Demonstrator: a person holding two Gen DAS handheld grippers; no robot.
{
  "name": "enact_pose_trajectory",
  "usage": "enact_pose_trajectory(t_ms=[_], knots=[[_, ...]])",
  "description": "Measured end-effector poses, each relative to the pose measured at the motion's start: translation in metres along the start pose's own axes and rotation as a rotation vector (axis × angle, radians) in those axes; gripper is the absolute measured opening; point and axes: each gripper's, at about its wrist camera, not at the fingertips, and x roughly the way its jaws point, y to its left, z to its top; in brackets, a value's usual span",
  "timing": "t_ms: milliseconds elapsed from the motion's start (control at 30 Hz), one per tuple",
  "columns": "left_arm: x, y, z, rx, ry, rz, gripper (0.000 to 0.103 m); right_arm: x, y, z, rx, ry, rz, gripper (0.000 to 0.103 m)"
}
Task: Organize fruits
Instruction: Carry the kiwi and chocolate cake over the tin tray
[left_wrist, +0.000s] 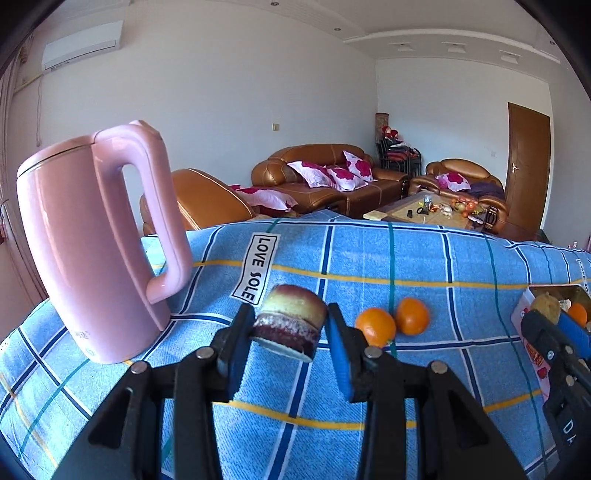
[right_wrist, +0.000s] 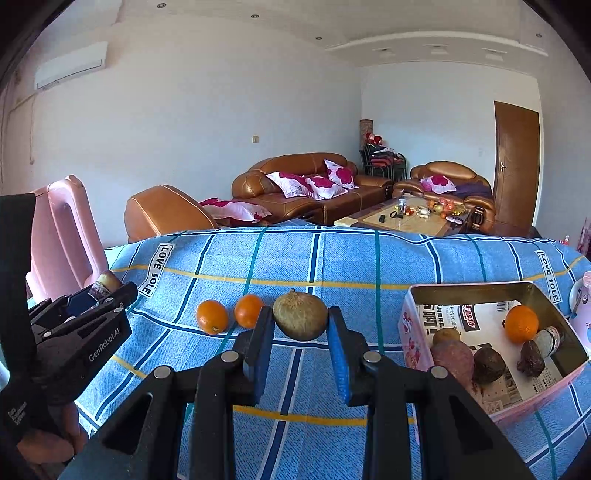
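Both level: left gripper (left_wrist: 290, 325) pinches a purple cut chunk (left_wrist: 290, 321), right gripper (right_wrist: 301, 325) clamps a brown fruit (right_wrist: 300, 315).

You can read "LOVE SOLE" on a white strip label (left_wrist: 257, 268) printed on the blue checked tablecloth (left_wrist: 369, 258), just right of the pink plastic kettle (left_wrist: 92, 240). From the right wrist view, the same words appear twice on that cloth, far left (right_wrist: 159, 268) and far right (right_wrist: 547, 275). Left of the cloth's middle, the black left gripper (right_wrist: 94, 295) reads "GenRobot.AI" (right_wrist: 104, 345). The newspaper (right_wrist: 480, 321) lining the pink tin box (right_wrist: 413, 332) carries Chinese print you cannot make out.
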Motion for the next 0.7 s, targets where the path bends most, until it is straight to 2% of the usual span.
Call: enact_pose_trajectory(t_ms=[700], knots=[[-0.042,-0.031,-0.016,0.009,-0.036,-0.003,0.041,-0.027,-0.015,-0.013,-0.005,0.003,-0.006,0.031]])
